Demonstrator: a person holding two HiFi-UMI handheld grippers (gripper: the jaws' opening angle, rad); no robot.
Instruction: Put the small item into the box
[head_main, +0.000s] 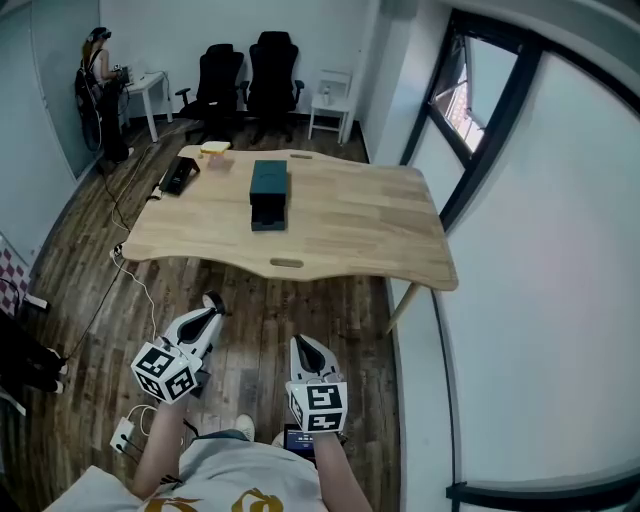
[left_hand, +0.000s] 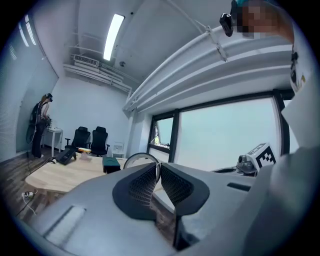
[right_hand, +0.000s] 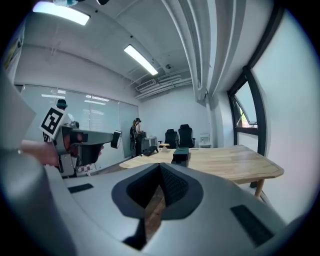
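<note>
While both grippers hang low in front of the person's body, over the wood floor and well short of the table (head_main: 350, 215), everything the task needs lies ahead and above them in the head view. The left gripper (head_main: 210, 303) has its jaws pressed together with nothing between the pads, and the right gripper (head_main: 304, 347) is likewise clenched and empty.

The dark teal box (head_main: 268, 180) sits near the middle of the tabletop, its long axis running away from the person. A lower dark part at its near end may be a pulled-out tray or a separate piece; which cannot be told. It lies almost straight ahead, between the lines of the two grippers.

The likely small item is a yellow item (head_main: 215, 148) at the far left corner of the table, resting on something pale pink, apart from the box and to its left. This probably makes the left gripper the nearer tool for the pick. A black device (head_main: 178, 175) lies just beside it toward the near left edge, and a reach from that side would have to clear it.

Nothing stands on the floor between the person and the table edge except a white cable (head_main: 140, 290). Black office chairs (head_main: 245, 80) and another person (head_main: 98, 90) are well beyond the table.

The task appears not yet begun.
</note>
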